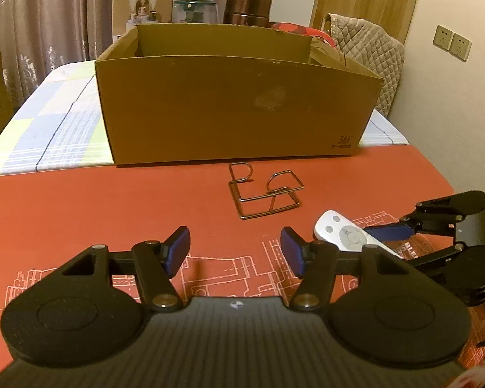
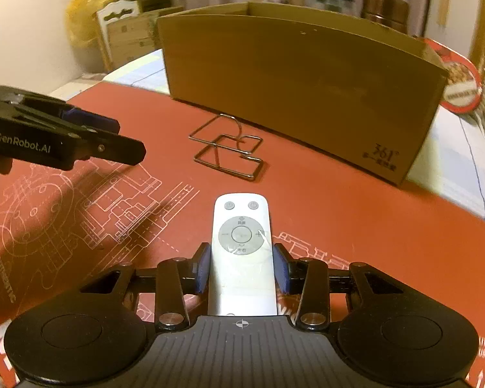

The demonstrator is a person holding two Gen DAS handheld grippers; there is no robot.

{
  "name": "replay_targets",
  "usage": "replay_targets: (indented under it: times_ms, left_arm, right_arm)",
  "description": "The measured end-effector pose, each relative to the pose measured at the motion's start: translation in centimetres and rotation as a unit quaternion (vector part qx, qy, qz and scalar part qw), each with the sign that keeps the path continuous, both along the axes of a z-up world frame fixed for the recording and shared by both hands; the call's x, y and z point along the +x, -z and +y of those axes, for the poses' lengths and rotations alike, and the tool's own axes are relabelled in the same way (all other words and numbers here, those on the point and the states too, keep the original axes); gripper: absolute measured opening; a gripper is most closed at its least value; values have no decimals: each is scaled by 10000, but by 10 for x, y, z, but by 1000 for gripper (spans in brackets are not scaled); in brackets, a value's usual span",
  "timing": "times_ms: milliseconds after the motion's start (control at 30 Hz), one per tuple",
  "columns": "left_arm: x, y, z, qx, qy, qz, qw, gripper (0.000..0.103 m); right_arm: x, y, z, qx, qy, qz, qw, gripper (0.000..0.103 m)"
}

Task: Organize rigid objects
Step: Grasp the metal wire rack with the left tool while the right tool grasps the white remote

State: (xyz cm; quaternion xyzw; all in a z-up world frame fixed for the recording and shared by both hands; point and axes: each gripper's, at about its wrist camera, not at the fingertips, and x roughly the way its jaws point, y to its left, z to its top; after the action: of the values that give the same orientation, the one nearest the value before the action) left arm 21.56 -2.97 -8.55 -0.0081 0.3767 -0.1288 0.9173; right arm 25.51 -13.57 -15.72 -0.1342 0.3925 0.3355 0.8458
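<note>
Right gripper (image 2: 242, 271) straddles the white remote (image 2: 241, 245)
Jaws close beside it, contact unclear; left gripper (image 1: 235, 252) apart, empty. A shallow pinch could drop it before the far cardboard box (image 2: 300, 87)

Left wrist view low over the red mat (image 1: 113, 200), facing the cardboard box (image 1: 236, 110), right wrist view close beside, angled left, both sharing box and wire rack (image 2: 229, 148)

Background clutter behind the work area

A quilted jacket (image 1: 368, 48) drapes a chair; wall sockets (image 1: 451, 42), curtains (image 1: 48, 16), a brown canister (image 1: 247, 8) and a yellow bag (image 2: 87, 13) stand behind.
</note>
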Motion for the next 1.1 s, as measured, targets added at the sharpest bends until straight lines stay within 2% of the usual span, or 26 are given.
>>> replay_targets:
  times_ms: [200, 400, 467, 600, 833, 1100]
  left_arm:
    - [11, 4, -11, 26, 64, -113, 9999, 62]
    - [24, 11, -24, 12, -41, -96, 9999, 75]
    - [28, 12, -28, 8, -152, -72, 9999, 84]
    - [38, 15, -37, 41, -290, 39, 9996, 85]
    - [48, 23, -51, 194, -349, -28, 9992, 87]
    - [55, 28, -54, 140, -528, -171, 9984, 87]
  right_arm:
    - [11, -14, -20, 353, 903, 8, 9953, 37]
    - [21, -17, -28, 408, 1284, 68, 9909, 37]
    - [23, -17, -30, 433, 1327, 73, 9902, 37]
    - [27, -19, -31, 461, 1412, 40, 9889, 37]
    - [32, -17, -33, 448, 1518, 50, 9874, 37]
    - [36, -17, -32, 397, 1595, 11, 9864, 37]
